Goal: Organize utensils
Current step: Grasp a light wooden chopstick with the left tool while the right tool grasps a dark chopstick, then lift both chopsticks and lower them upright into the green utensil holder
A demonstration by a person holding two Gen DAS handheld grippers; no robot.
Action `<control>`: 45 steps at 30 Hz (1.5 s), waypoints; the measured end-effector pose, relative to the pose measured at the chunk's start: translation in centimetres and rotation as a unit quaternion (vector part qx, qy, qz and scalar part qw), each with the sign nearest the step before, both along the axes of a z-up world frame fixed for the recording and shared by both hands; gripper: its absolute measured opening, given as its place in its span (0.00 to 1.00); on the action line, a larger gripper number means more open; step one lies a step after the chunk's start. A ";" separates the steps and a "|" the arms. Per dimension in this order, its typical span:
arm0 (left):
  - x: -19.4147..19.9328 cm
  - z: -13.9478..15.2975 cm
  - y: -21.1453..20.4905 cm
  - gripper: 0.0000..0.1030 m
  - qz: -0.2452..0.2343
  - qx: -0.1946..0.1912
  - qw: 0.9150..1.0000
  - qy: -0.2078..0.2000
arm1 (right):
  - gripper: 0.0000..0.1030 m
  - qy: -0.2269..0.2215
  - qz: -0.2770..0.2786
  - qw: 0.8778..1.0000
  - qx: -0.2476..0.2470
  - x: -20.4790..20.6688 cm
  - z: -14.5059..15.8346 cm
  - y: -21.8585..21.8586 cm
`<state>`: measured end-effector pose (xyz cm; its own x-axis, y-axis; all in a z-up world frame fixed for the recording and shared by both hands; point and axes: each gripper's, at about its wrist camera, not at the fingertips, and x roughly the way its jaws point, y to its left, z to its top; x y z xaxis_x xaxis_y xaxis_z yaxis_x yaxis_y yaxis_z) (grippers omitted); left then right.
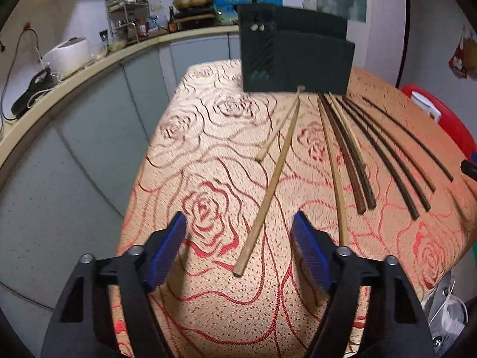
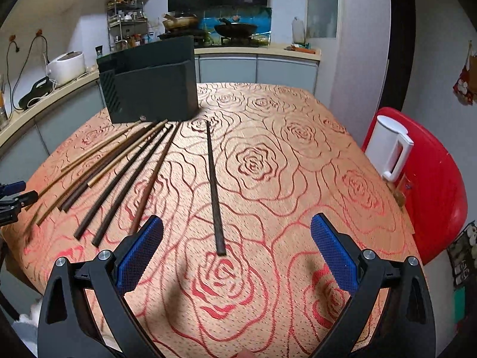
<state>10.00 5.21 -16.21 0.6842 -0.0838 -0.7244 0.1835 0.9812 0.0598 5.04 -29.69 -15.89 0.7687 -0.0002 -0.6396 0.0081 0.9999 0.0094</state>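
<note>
Below frame centre in both wrist views I have left gripper (image 1: 238, 235) and right gripper (image 2: 237, 240) spread, empty; pick-up step, next closing on light bamboo chopstick (image 1: 268, 197) and dark chopstick (image 2: 214, 191) for the black holder (image 1: 295, 56).

chopsticks (image 2: 125, 173) fanned flat before dark holder (image 2: 149, 83)

Black holder (image 2: 152, 89) behind chopsticks (image 2: 125, 167)

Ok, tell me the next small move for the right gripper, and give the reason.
Probably lower the right gripper onto the lone dark chopstick. Its jaws stand open and empty, the stick's near end lies between them, apart from the other chopsticks, and the black holder waits behind.
</note>
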 end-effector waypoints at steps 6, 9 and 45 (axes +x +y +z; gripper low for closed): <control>0.0 -0.7 -0.6 0.39 -0.023 -0.011 1.000 0.000 | 0.70 0.027 0.018 0.999 -0.003 0.5 -2.2 0.0; -0.2 -0.8 -1.3 0.28 -0.036 -0.011 0.999 -0.005 | 0.59 0.028 0.030 0.999 -0.001 0.8 -3.1 0.5; -1.7 12.5 -1.8 0.06 -0.078 -0.064 0.984 -0.147 | 0.08 -0.120 0.081 0.987 0.063 1.2 10.0 -0.1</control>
